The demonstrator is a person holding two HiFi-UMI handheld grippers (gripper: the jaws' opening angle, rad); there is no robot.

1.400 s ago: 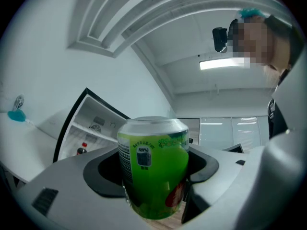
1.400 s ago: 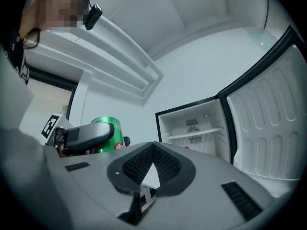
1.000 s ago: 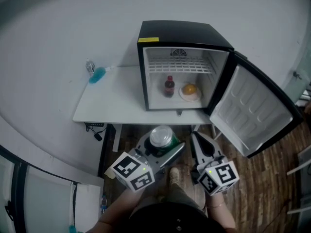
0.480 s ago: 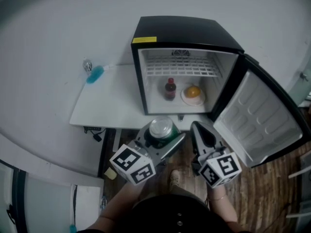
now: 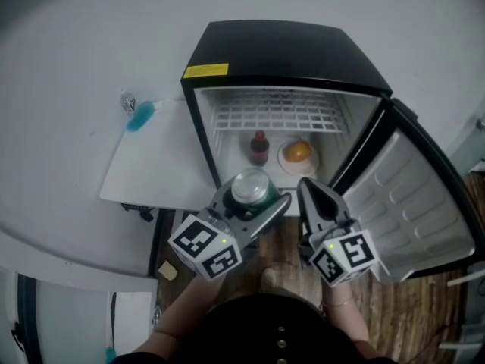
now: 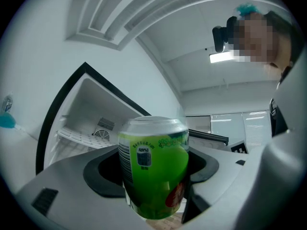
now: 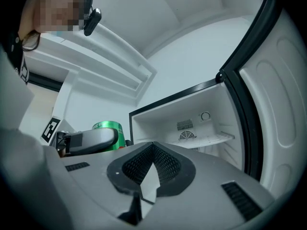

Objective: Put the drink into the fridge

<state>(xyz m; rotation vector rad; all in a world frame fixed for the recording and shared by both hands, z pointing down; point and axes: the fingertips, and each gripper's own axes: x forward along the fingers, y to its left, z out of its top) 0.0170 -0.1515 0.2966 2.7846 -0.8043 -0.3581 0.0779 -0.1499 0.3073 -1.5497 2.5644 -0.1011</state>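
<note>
A green drink can (image 5: 250,186) stands upright between the jaws of my left gripper (image 5: 254,197), which is shut on it, just in front of the open black mini fridge (image 5: 288,48). In the left gripper view the can (image 6: 154,166) fills the middle, with the fridge interior behind it. To the can's right, my right gripper (image 5: 308,189) is shut with nothing in it and points at the fridge opening. In the right gripper view the gripper (image 7: 151,166) faces the white interior and the can (image 7: 108,126) shows at the left.
The fridge door (image 5: 413,196) is swung open to the right. Inside, under a wire shelf (image 5: 276,114), stand a dark bottle (image 5: 259,146) and a plate with an orange thing (image 5: 297,154). The fridge sits on a white table (image 5: 148,173); a blue brush (image 5: 140,116) lies at its far left.
Both grippers and the can have come closer to the fridge opening, which now looks larger and sits right above the can. Neither gripper's jaws have changed.
</note>
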